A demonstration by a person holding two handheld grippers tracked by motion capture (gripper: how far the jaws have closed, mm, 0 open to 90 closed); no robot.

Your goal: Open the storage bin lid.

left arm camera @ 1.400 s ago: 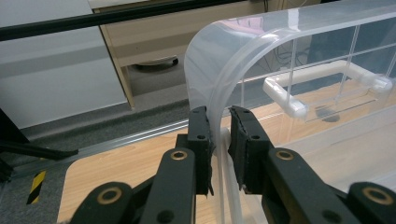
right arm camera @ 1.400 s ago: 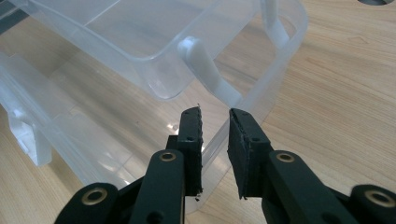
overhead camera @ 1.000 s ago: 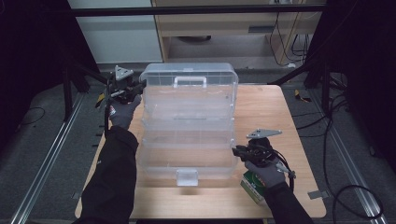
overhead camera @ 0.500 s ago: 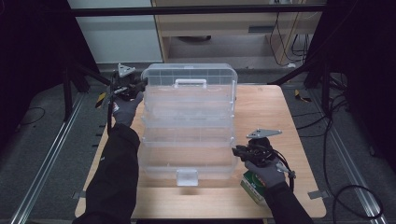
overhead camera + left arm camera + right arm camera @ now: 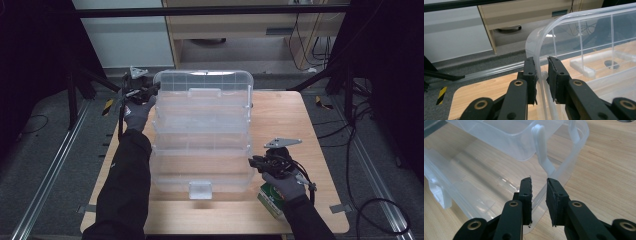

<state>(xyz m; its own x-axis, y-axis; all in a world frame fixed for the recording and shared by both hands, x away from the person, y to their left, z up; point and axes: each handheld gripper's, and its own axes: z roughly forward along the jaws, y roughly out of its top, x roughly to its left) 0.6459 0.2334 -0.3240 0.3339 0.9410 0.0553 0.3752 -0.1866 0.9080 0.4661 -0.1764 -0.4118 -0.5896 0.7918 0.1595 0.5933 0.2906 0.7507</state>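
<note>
Green carton sits beside right tongs; both tongs pinch the clear organiser box.

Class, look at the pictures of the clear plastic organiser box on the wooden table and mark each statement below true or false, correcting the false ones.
1. The clear organiser box lies unfolded, its tiers spread across the wooden table. True.
2. The left hand-held gripper has a rim of the box between its jaws. True.
3. The right hand-held gripper is at the far left corner of the box. False: it is at the near right corner, the wall edge between its jaws.
4. A green carton sits under the person's right hand. True.
5. The box is made of opaque black plastic. False: it is clear, and the table shows through it.
</note>
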